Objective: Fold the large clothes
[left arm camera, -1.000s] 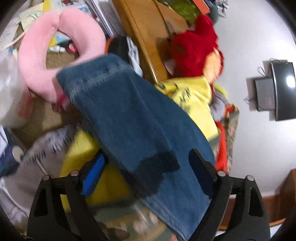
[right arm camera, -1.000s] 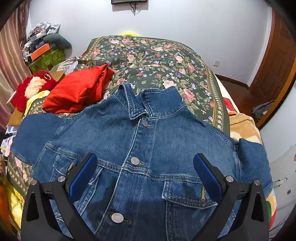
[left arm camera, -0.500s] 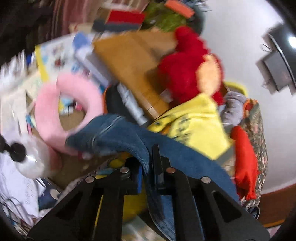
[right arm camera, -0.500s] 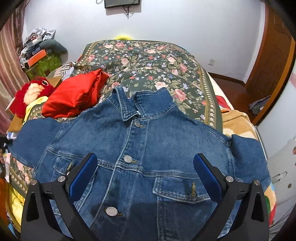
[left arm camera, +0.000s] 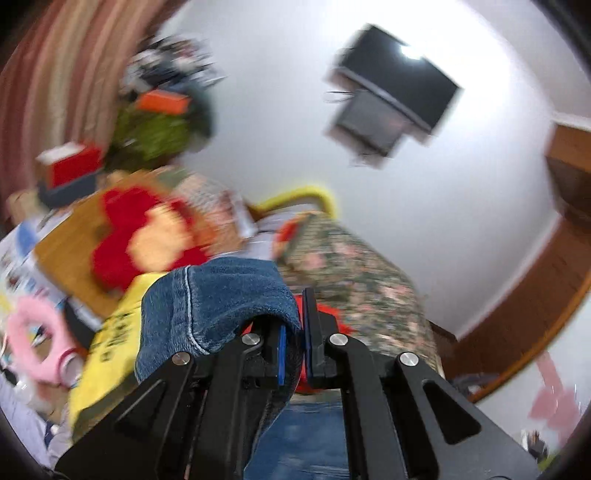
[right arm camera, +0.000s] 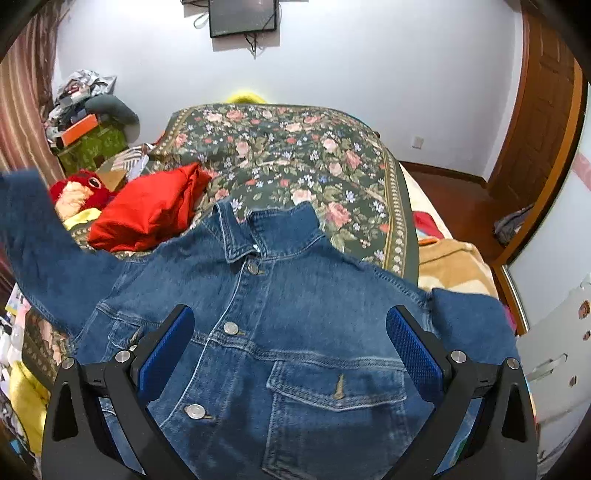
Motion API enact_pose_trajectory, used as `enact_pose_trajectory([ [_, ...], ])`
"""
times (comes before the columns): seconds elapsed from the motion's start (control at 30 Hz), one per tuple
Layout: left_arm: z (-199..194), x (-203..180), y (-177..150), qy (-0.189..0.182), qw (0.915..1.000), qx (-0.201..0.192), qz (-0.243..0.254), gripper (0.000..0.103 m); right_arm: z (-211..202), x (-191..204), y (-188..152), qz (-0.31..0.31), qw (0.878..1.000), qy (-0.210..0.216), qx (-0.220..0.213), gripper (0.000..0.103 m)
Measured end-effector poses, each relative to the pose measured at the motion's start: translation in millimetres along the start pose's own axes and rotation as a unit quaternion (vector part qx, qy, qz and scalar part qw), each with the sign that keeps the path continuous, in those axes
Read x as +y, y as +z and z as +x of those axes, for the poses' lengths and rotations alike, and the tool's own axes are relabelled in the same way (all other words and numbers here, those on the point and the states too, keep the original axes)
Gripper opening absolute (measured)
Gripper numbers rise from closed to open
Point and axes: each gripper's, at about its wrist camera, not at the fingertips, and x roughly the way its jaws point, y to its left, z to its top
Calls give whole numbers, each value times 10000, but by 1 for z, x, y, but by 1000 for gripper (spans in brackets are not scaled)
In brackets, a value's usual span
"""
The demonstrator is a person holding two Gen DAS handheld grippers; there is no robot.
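Since the frame a second ago, the left tongs [left arm camera: 293, 345] have gone from spread wide around the sleeve [left arm camera: 218, 299] to clamped on it, and the sleeve has risen off the clutter beside the bed — in the right wrist view it now stands up at the left edge, blurred, where it earlier lay flat.

The bed [right arm camera: 295, 147] fills the middle of the right wrist view, covered by a dark floral spread. On its near part the denim jacket [right arm camera: 295, 332] lies front-up, collar pointing away, buttons closed down the front, a flap pocket just beside the placket. Its other sleeve hangs over the bed's right edge, next to a tan blanket [right arm camera: 454, 262]. A folded red garment [right arm camera: 147, 210] rests on the spread, left of the collar and touching the jacket's shoulder. A red plush toy [right arm camera: 79, 188] sits beyond it, near a yellow cloth [left arm camera: 110, 332] that the left wrist view shows below the raised cuff. A dark screen [right arm camera: 243, 16] hangs on the white wall.

The right tongs [right arm camera: 290, 350] hover above the jacket's chest with their blue pads [right arm camera: 413, 350] wide apart — gripping nothing. Between the left tongs, the cuff bunches and drapes over the left finger.
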Motion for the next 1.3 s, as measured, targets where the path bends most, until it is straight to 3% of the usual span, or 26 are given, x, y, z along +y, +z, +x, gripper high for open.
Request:
enact_pose_trajectory([
  [0.13,14,-78,-12,-490,9974,157,511,6,-1,-12,0,-44,10000,56,-44,103],
  [0.27,41,-147,-40,-682,9905,507,1077,6,-7,-25,-7,81,9994,286,-150,103],
  [0.4,73,-200,-90,-995,9771,1202,1446,6,-8,-38,-14,104,9991,381,-153,103],
  [0.5,93,-229,-130,-989,9653,1645,1771,6,-8,-50,-20,147,9994,282,-137,103],
  [0.63,122,-255,-191,-1001,9443,2383,2038,6,-10,-72,-28,340,9991,214,-133,103],
  [0.73,140,-267,-237,-1054,9216,3052,2156,6,-7,-88,-35,589,9980,247,-6,103],
  [0.8,150,-274,-269,-1182,8972,3656,2179,6,-6,-96,-40,776,9966,271,81,103],
  [0.87,147,-282,-291,-1235,8834,3939,2215,7,-5,-105,-44,957,9948,306,165,103],
  [0.93,145,-286,-305,-1255,8707,4127,2363,14,-4,-115,-47,1194,9920,348,210,103],
  [0.97,142,-288,-309,-1265,8663,4170,2442,24,-4,-118,-48,1265,9911,361,216,103],
  [1.0,137,-289,-312,-1298,8641,4182,2482,36,-4,-122,-49,1381,9894,373,235,103],
  [1.07,125,-289,-312,-1413,8644,4142,2477,46,-5,-126,-50,1483,9880,359,252,103],
  [1.2,105,-290,-293,-1587,8693,3921,2557,51,-7,-125,-48,1476,9881,319,276,103],
  [1.3,90,-284,-269,-1658,8827,3581,2553,58,-9,-116,-42,1330,9902,334,273,103],
])
